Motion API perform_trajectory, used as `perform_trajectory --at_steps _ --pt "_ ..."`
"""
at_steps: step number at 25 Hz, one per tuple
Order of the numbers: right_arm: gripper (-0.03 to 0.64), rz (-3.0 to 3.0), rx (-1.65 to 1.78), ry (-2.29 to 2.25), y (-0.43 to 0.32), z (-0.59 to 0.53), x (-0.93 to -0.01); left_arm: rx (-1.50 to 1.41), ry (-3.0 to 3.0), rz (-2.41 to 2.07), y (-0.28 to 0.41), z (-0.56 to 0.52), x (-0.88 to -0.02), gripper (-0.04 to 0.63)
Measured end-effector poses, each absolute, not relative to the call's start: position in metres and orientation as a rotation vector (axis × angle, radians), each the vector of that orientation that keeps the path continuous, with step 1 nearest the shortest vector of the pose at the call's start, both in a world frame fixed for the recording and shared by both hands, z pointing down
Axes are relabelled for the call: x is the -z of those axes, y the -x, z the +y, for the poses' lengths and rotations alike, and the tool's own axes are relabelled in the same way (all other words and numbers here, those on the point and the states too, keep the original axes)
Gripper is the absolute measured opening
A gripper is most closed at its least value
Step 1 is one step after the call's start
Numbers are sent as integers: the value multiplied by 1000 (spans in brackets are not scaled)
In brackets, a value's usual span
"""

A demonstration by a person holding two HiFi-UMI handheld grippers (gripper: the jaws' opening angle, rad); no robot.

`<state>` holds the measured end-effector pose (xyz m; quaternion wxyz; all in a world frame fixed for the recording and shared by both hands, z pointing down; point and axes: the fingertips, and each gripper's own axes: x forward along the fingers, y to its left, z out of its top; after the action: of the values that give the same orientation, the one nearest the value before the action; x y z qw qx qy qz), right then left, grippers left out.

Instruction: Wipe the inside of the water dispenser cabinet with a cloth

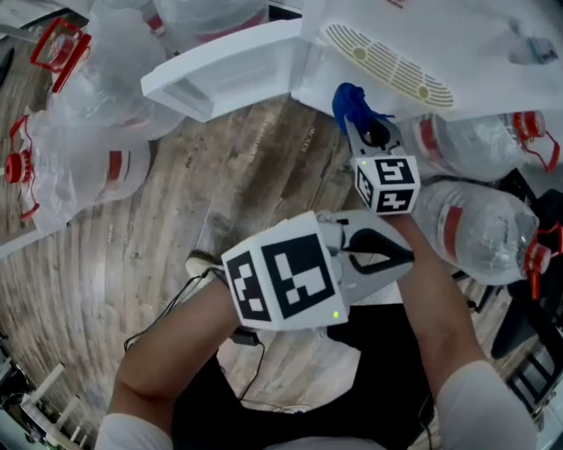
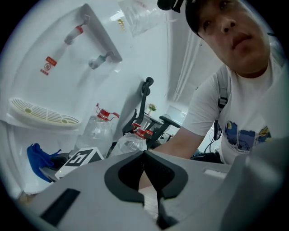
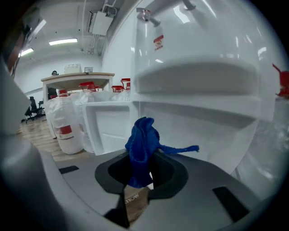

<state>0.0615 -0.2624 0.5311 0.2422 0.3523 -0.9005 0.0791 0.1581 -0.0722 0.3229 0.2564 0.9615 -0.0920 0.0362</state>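
1. My right gripper (image 3: pixel 142 162) pinches the blue cloth (image 3: pixel 141 140) between its black jaws. The soft fabric is bunched into an upright, crumpled roll, and one thin strand trails off to the right.
2. The cloth is held just in front of the open cabinet (image 3: pixel 203 131), low on the white water dispenser (image 1: pixel 413 26). I cannot tell whether it touches the cabinet.
3. My left gripper (image 2: pixel 144 155) has its jaws pressed together at the tips, with nothing between them. In the head view it sits close to my body, just behind the right gripper's marker cube.
4. The dispenser is smooth, glossy white plastic. A pale oval drip grille (image 1: pixel 387 61) with fine slats juts out directly above the cloth. Two taps (image 3: pixel 146 16) sit higher up, near a small red label.
5. The cabinet door (image 1: pixel 220 70), a white moulded panel with a recessed inner face, hangs open to the left of the opening.
6. Clear, ribbed water bottles (image 1: pixel 479 233) with red bands and red caps crowd in close at the right gripper's right side.
7. More bottles wrapped in thin plastic bags (image 1: pixel 97 158) lie well to the left, on the grey-brown wood-plank floor (image 1: pixel 246 185).
8. A thin black cable (image 1: pixel 171 308) snakes over the planks beside my left forearm.
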Motion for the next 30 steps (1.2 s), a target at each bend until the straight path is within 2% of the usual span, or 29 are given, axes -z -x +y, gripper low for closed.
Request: perform_trajectory --at_steps 11,21,30 --pt "78 -2445 -156 -1143 -47 -364 -644 -156 -2657 -277 -146 -95 -424 3" --pt "78 -2421 -74 -1141 -39 -439 -688 -92 -2663 -380 -150 -109 -452 3" --pt "77 -2453 -146 -1111 -31 -471 -712 11 -2645 -441 -155 -118 -461 3"
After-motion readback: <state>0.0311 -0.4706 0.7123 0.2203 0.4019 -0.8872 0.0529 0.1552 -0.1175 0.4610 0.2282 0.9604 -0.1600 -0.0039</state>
